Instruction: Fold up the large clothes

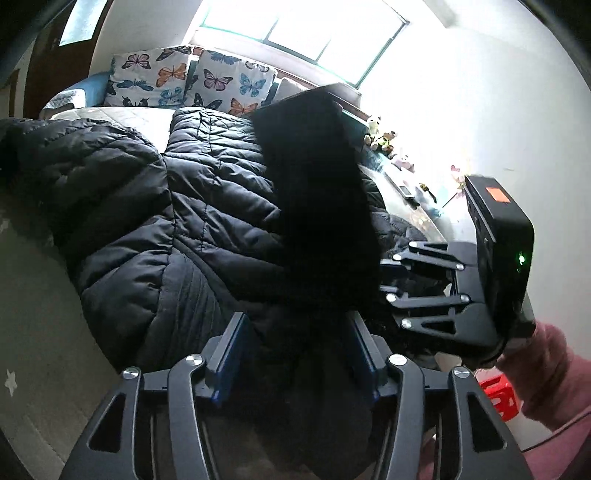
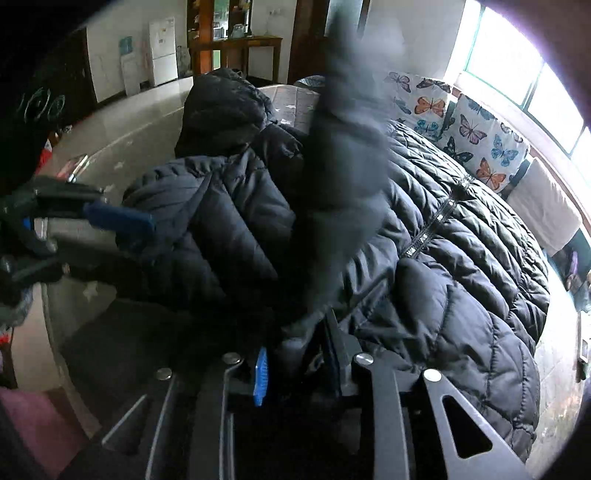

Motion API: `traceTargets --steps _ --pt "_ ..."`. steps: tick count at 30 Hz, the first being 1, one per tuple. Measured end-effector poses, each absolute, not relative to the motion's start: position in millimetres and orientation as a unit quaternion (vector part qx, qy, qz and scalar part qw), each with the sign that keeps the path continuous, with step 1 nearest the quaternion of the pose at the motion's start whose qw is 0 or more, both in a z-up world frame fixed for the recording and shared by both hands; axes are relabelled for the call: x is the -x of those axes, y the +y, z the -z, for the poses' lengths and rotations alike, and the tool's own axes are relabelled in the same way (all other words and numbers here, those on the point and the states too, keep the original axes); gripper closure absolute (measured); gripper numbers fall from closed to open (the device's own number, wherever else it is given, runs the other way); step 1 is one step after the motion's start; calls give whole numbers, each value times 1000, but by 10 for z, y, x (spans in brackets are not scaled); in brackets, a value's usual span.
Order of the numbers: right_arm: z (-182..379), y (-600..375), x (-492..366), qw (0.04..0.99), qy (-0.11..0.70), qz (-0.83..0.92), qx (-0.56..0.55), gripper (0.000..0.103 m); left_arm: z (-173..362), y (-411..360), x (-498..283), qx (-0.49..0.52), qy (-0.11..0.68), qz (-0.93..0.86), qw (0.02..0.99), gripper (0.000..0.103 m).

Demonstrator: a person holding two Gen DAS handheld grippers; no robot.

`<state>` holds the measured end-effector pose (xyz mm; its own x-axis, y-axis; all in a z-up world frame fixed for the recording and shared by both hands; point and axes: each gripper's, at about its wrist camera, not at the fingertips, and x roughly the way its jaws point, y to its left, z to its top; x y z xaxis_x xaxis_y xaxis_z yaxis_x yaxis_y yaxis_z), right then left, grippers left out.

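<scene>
A large black quilted puffer coat [image 2: 461, 258] lies spread over a round glass-topped bench [image 2: 122, 136], its hood [image 2: 225, 110] bunched toward the far edge and its zipped front running across the middle. The left tool [image 1: 295, 354] hangs over the near edge of the bench with its blue-padded fingers [image 1: 231, 363] standing apart; dark cloth of the coat lies between them, but the pads do not visibly press on it. The right tool [image 2: 297, 363] points steeply down at the coat near the bench's near edge, its jaws only narrowly parted, with a fold of black fabric [image 2: 347, 155] rising blurred from between them; whether the pads truly clamp that fabric cannot be told. From the left wrist view the right tool [image 1: 388, 280] shows at the right side of the bench, carried by a hand in a pink sleeve [image 1: 543, 373], with a dark flap of the coat [image 1: 317, 192] lifted beside it. Butterfly-print white cushions [image 1: 192, 79] line a sofa beyond the far edge of the bench, under a bright window [image 1: 303, 33].
</scene>
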<state>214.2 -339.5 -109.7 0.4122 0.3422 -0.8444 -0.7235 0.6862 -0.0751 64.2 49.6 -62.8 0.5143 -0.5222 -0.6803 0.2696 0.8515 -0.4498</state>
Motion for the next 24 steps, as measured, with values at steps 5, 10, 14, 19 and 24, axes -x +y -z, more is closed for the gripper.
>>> traceTargets --steps 5,10,14,19,24 --pt "906 -3526 -2054 819 427 -346 164 66 607 438 -709 154 435 228 857 40" --pt "707 -3762 -2078 835 419 -346 94 63 640 494 -847 198 444 204 850 40" --pt "628 -4275 -2298 869 408 -274 50 49 620 569 -1032 216 437 176 855 40" --pt "974 -4877 -2566 875 446 -190 -9 47 636 566 -1205 216 427 149 865 48" --pt "1308 -5008 -2561 864 465 -190 -43 47 617 435 -1420 175 425 123 880 81"
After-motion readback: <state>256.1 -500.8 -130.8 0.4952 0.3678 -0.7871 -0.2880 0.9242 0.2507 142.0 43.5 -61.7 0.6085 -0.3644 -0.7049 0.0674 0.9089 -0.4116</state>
